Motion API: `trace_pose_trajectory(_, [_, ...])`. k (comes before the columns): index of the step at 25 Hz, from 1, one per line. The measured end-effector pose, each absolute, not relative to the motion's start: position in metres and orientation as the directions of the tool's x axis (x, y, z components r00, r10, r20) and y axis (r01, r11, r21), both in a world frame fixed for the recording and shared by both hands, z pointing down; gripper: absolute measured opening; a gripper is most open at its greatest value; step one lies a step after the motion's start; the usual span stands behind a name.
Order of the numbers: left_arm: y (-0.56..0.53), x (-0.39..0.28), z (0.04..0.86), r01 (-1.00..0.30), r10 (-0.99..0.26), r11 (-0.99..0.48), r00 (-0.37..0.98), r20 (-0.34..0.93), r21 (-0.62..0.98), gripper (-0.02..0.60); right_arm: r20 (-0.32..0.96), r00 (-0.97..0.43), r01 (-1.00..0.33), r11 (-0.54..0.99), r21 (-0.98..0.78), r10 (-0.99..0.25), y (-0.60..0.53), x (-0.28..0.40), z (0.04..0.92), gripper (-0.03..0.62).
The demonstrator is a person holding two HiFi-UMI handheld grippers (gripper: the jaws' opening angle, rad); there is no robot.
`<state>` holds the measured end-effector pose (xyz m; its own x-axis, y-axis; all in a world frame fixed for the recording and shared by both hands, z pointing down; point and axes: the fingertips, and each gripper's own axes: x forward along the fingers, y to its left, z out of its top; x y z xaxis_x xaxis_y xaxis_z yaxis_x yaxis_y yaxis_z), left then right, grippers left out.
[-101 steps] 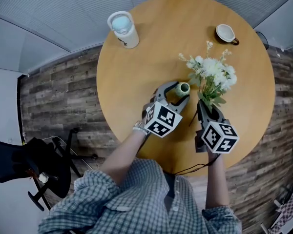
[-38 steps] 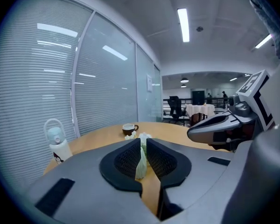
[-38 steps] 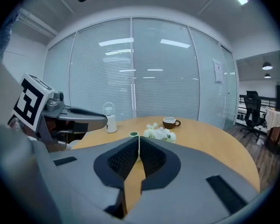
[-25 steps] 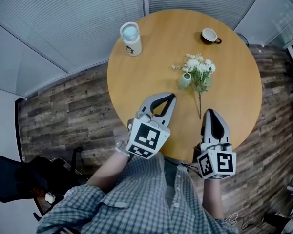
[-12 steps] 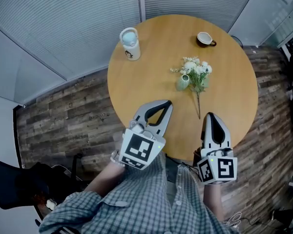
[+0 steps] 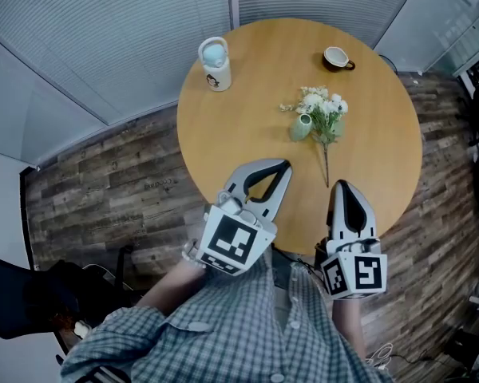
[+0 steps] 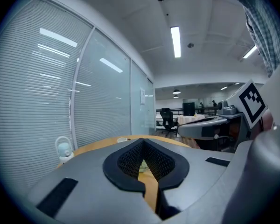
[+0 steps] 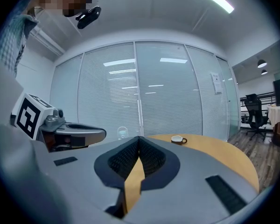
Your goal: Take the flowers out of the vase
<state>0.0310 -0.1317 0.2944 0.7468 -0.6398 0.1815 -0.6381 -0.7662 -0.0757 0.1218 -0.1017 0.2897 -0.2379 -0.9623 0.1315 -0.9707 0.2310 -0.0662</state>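
Flowers lie on worktop, just right of vase, stem pointing near. I judge removal done. My left gripper and right gripper hover at near edge, well apart from vase, fingers pressed together on nothing. Next move: none needed, only keep clear of the flowers.

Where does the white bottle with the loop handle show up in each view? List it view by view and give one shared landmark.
Head view: the white bottle stands near the table's far left rim, upper middle of the picture.
Left gripper view: low at the far left, in front of the blinds.
Right gripper view: small, just above and left of the closed jaws.
Shared landmark: the round wooden table.
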Motion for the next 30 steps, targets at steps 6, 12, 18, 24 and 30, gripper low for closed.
trace_pose_trajectory(6, [-0.135, 0.032, 0.29, -0.646, -0.635, -0.763, 0.755, 0.161, 0.016, 0.008, 0.146, -0.25, -0.968, 0.241, -0.074, -0.957, -0.1, 0.119, 0.293, 0.009])
trace_pose_trajectory(12, [-0.129, 0.037, 0.291, -0.63, -0.62, -0.776, 0.769, 0.157, 0.017, 0.008, 0.152, -0.248, -0.968, 0.24, -0.072, -0.957, -0.097, 0.12, 0.297, 0.009])
trace_pose_trajectory(18, [-0.125, 0.043, 0.292, -0.609, -0.6, -0.793, 0.783, 0.16, 0.004, 0.008, 0.14, -0.232, -0.972, 0.226, -0.06, -0.963, -0.093, 0.124, 0.294, 0.009])
trace_pose_trajectory(24, [-0.121, 0.043, 0.292, -0.604, -0.591, -0.795, 0.793, 0.149, 0.062, 0.008, 0.139, -0.217, -0.976, 0.21, -0.064, -0.966, -0.088, 0.129, 0.293, 0.009])
trace_pose_trajectory(30, [-0.121, 0.043, 0.292, -0.605, -0.592, -0.794, 0.792, 0.148, 0.066, 0.008, 0.141, -0.222, -0.975, 0.215, -0.062, -0.965, -0.087, 0.128, 0.293, 0.009])
